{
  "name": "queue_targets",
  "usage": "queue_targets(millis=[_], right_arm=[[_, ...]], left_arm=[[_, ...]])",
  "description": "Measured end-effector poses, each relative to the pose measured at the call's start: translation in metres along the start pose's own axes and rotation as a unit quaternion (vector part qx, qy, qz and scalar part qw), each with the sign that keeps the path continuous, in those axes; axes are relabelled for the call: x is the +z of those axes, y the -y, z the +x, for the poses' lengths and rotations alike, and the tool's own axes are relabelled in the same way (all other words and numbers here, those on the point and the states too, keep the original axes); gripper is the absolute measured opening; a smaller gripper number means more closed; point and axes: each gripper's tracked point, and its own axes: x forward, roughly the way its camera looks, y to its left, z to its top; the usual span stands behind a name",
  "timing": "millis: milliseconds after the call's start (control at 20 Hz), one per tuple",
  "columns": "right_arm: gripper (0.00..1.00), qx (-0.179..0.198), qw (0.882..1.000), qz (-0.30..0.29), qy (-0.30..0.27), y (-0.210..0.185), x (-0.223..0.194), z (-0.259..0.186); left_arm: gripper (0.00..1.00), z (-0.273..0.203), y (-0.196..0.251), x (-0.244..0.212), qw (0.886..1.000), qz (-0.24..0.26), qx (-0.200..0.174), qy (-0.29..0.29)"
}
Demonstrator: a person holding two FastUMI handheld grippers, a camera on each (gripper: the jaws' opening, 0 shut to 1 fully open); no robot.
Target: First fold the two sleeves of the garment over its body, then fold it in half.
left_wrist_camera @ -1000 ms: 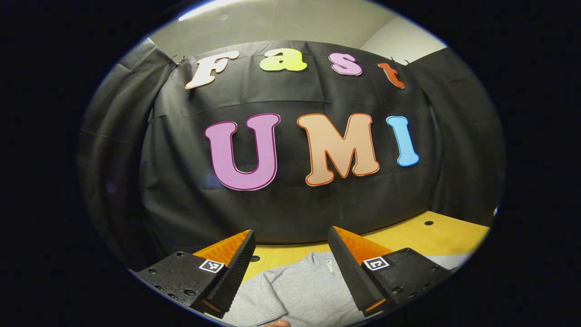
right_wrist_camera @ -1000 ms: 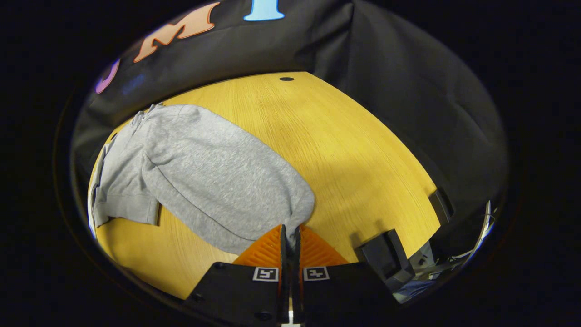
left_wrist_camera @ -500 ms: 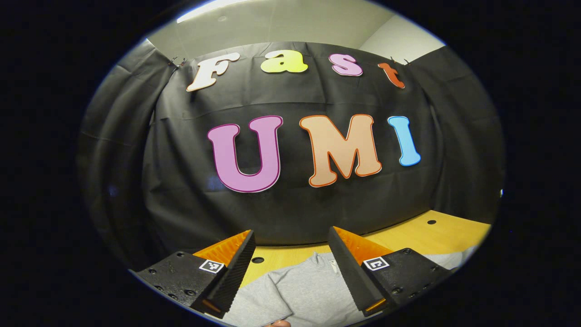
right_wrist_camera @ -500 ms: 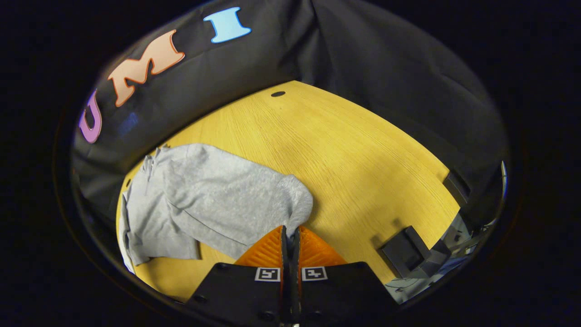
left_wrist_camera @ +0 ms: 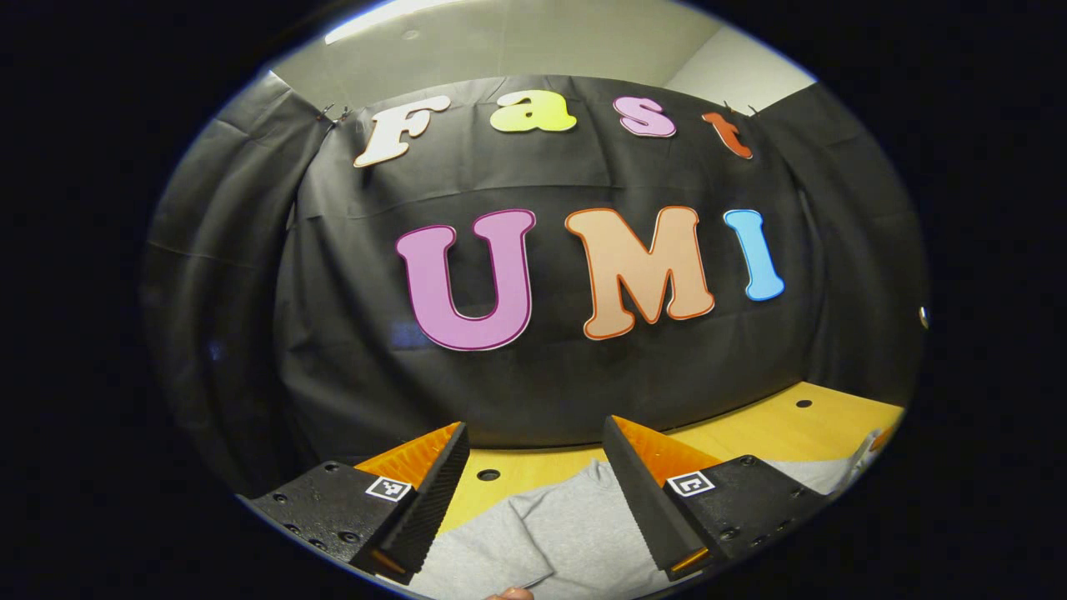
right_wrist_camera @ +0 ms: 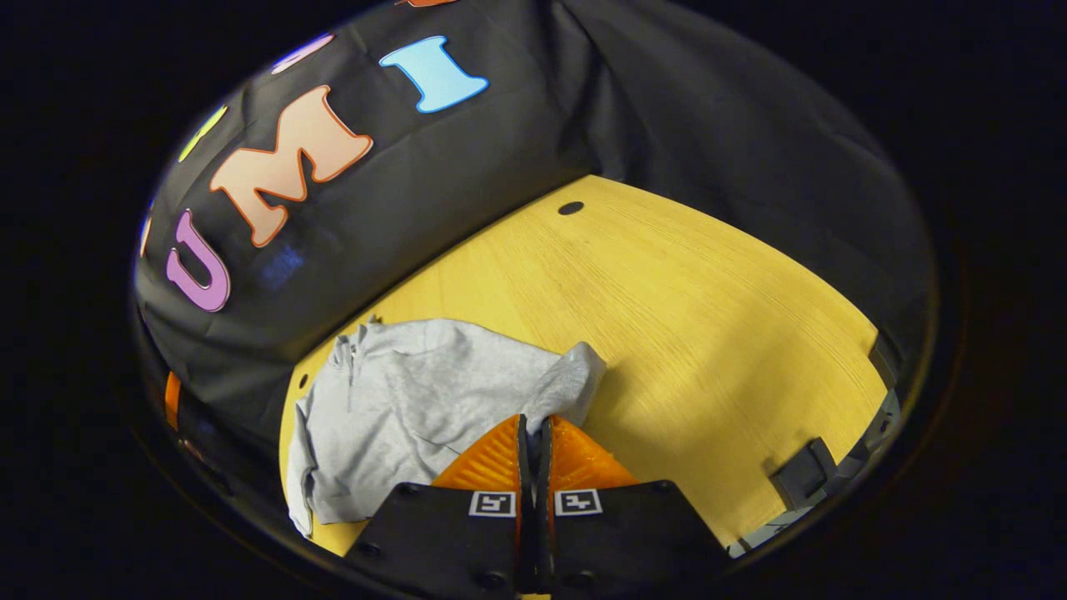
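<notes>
Right gripper view, near to far: the right gripper (right_wrist_camera: 533, 425) stood at 6 o'clock with its two fingers pressed together, a fold of the right sleeve (right_wrist_camera: 571, 383) pinched between the tips. The sleeve rose off the table and bunched just above the tips, toward 12 o'clock. One grey zip-neck sweatshirt (right_wrist_camera: 400, 408) lay on the yellow wooden table (right_wrist_camera: 708, 333), spreading from the gripper toward 9 o'clock, collar and zip (right_wrist_camera: 348, 367) at the far end near the black cloth wall (right_wrist_camera: 708, 125). One round hole (right_wrist_camera: 571, 207) in the tabletop showed toward 12 o'clock. One dark clamp-like block (right_wrist_camera: 804, 473) sat at the table edge near 4 o'clock.

Left gripper view, near to far: the left gripper (left_wrist_camera: 533, 446) at 6 o'clock had its two fingers spread wide, holding nothing, above the sweatshirt body (left_wrist_camera: 575, 533). One folded sleeve (left_wrist_camera: 492, 554) lay across the body at 6 o'clock. Two holes in the tabletop were counted: one (left_wrist_camera: 488, 474) between the fingers, one (left_wrist_camera: 804, 403) toward 4 o'clock.
</notes>
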Motion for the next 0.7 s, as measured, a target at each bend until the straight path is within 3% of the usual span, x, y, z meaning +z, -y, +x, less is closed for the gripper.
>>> queue_targets(millis=[200,700], right_arm=[[0.03,0.045,0.999,0.018,0.0,-0.046,0.02,0.011],[0.02,0.122,0.992,-0.015,-0.011,-0.158,0.039,0.049]], left_arm=[[0.95,-0.005,-0.024,-0.001,1.0,0.008,0.025,-0.002],[0.95,-0.026,-0.094,-0.011,0.994,0.013,0.105,-0.016]])
